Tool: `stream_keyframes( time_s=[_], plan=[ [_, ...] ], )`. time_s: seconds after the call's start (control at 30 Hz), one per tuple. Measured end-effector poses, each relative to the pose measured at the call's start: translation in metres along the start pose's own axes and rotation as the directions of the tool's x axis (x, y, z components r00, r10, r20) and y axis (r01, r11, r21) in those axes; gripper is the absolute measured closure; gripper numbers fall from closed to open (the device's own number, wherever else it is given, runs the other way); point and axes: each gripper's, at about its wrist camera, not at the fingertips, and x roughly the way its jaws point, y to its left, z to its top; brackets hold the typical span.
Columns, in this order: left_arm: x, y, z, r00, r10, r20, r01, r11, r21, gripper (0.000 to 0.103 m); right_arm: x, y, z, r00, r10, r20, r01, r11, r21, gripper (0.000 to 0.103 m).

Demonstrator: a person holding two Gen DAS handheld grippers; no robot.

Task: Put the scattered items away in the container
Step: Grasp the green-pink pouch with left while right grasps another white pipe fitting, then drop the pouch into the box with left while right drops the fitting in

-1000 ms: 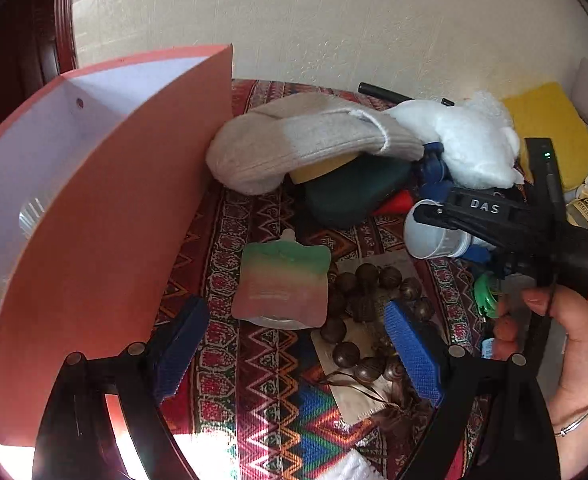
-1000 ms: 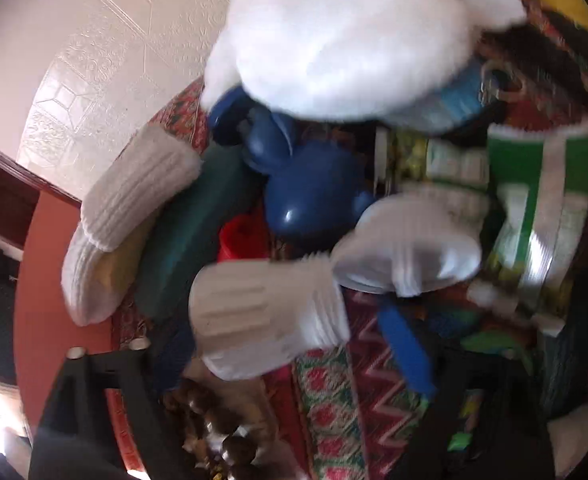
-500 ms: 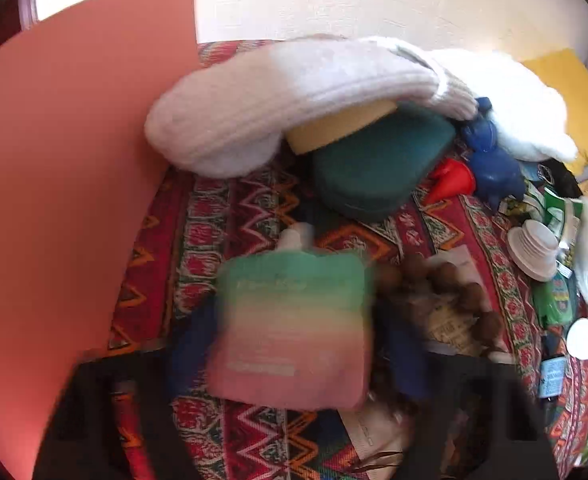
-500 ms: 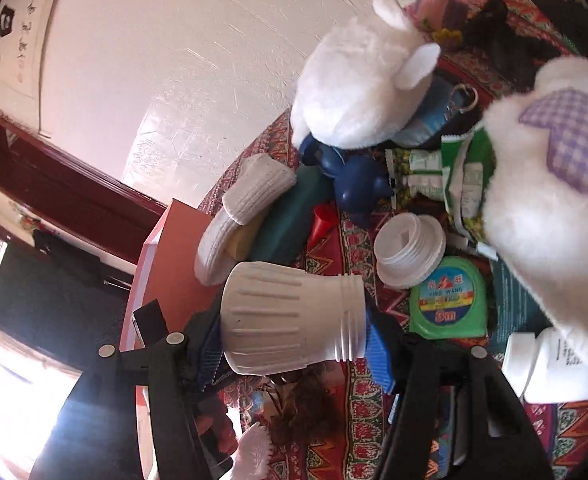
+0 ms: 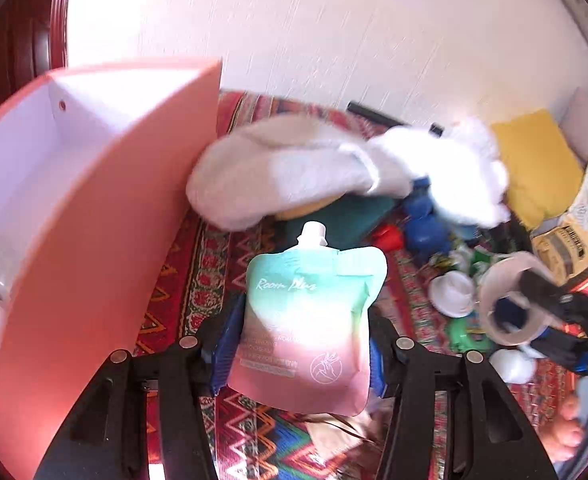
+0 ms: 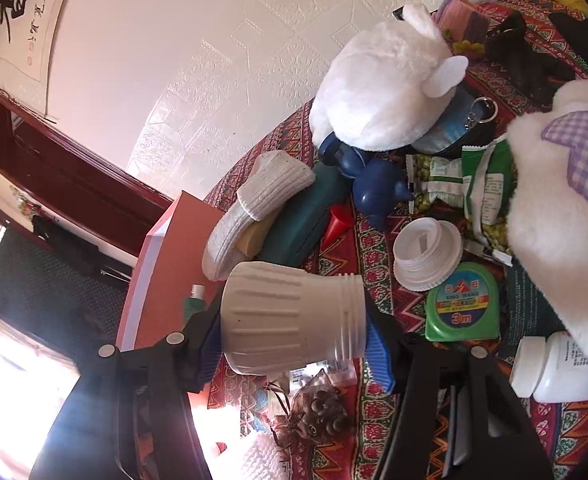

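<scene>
- Left gripper clamped on a soft spouted pouch, green at the top fading to pink at the bottom; blue pads pressing its two side edges.
- Pouch held upright, white spout up, lifted clear of the patterned cloth.
- Just to the left of the pouch, the salmon-coloured box, open at the top with a white inside; pouch outside it, beside its near wall.
- Behind the pouch, a cream knitted sock draped over a dark green case.
- Right gripper clamped on a white ribbed plastic cup, lying sideways between the blue pads, threaded mouth pointing right.
- Cup raised above the cloth, with the box to its left.
- On the cloth to the right of the cup: a white threaded cap, a green tape measure, a white bottle.
- Farther back, a white plush toy resting on a blue toy and snack packets.
- Below the cup, a small mesh bag of brown beads.
</scene>
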Motion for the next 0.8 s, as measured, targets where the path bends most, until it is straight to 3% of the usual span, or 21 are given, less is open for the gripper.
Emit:
stream_keyframes(
  time_s=[0.2,0.3,0.4,0.43,0.47,0.5,0.53,0.67,0.8],
  plan=[
    [-0.066,0.012,0.028,0.989,-0.014,0.148,0.018,1.0,-0.022,0.053,0.002,0.022,-0.008,1.0,-0.005,-0.003,0.005,0.999,-0.042,0.045],
    [-0.105,0.045,0.041,0.972,0.025,0.235,-0.007,0.997,-0.08,0.053,0.004,0.034,-0.014,1.0,-0.004,-0.009,0.004,0.998,-0.068,0.045],
    [-0.129,0.09,0.047,0.95,0.115,0.29,-0.065,0.982,-0.178,0.05,0.005,0.048,-0.02,1.0,-0.01,-0.011,0.009,0.995,-0.101,0.045],
    [-0.133,0.107,0.047,0.946,0.146,0.289,-0.084,0.973,-0.215,0.048,0.004,0.053,-0.022,1.0,-0.012,-0.011,0.01,0.993,-0.115,0.045],
    [-0.135,0.124,0.048,0.946,0.166,0.279,-0.095,0.963,-0.251,0.037,0.004,0.059,-0.025,1.0,-0.012,-0.011,0.011,0.991,-0.13,0.045],
    [-0.136,0.141,0.047,0.947,0.18,0.266,-0.101,0.953,-0.285,0.017,0.004,0.065,-0.028,1.0,-0.011,-0.009,0.01,0.989,-0.147,0.045],
    [-0.138,0.157,0.044,0.947,0.196,0.255,-0.109,0.942,-0.318,0.011,0.003,0.07,-0.03,1.0,-0.01,-0.008,0.008,0.987,-0.161,0.045],
    [-0.153,0.201,0.033,0.942,0.248,0.227,-0.138,0.902,-0.41,0.01,0.004,0.101,-0.043,1.0,-0.003,-0.001,0.003,0.972,-0.237,0.045],
    [-0.16,0.219,0.027,0.939,0.247,0.24,-0.118,0.885,-0.45,0.01,0.01,0.143,-0.057,1.0,0.027,-0.005,-0.027,0.945,-0.325,0.045]
  ],
)
